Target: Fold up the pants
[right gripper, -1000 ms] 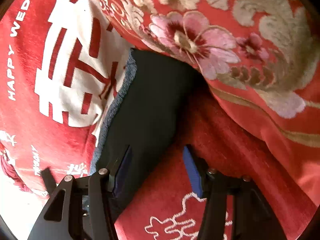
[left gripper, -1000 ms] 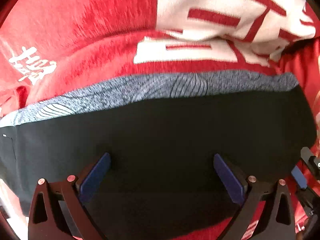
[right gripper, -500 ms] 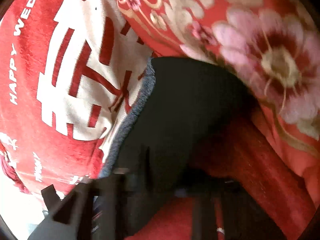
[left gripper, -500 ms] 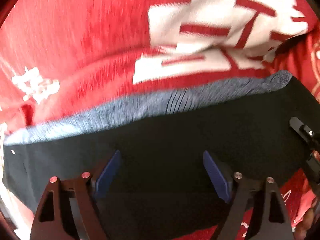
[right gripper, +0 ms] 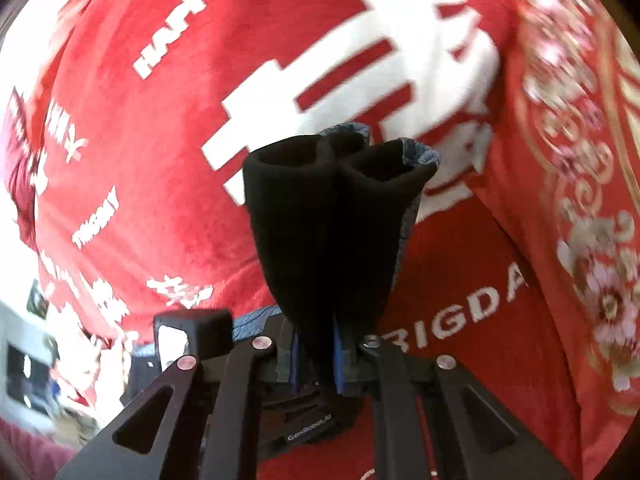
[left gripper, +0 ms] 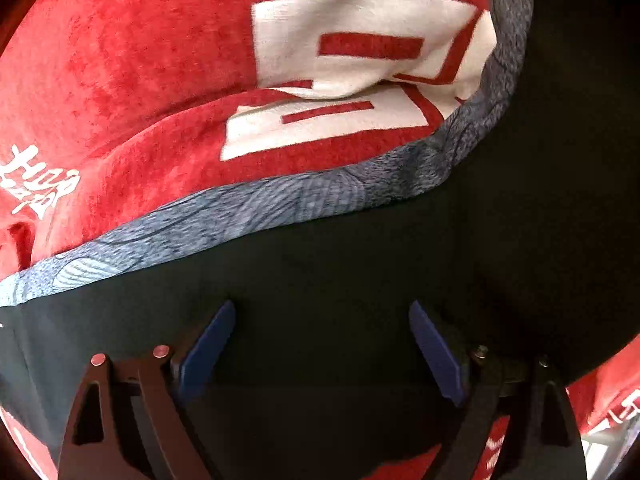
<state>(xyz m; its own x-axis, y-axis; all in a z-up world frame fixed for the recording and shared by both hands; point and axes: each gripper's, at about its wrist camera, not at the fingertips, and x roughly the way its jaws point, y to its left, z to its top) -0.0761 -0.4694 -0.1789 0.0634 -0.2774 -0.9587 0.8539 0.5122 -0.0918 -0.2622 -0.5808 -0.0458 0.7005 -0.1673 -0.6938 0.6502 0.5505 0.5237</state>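
The black pants (left gripper: 360, 272) with a grey patterned edge lie on a red blanket (left gripper: 120, 80) in the left wrist view. My left gripper (left gripper: 322, 344) is open, its blue pads spread wide over the black cloth. My right gripper (right gripper: 316, 356) is shut on a bunched end of the pants (right gripper: 328, 220), lifted off the blanket so the cloth stands up in folds in front of the camera. That raised end also rises at the right of the left wrist view (left gripper: 568, 120).
The red blanket (right gripper: 200, 120) bears large white characters and lettering. A red floral quilt (right gripper: 580, 160) lies to the right. The left gripper's body (right gripper: 192, 332) shows at the lower left of the right wrist view.
My right gripper closed on the end of the pants and lifted it up and toward the left. My left gripper narrowed a little and stays open over the cloth.
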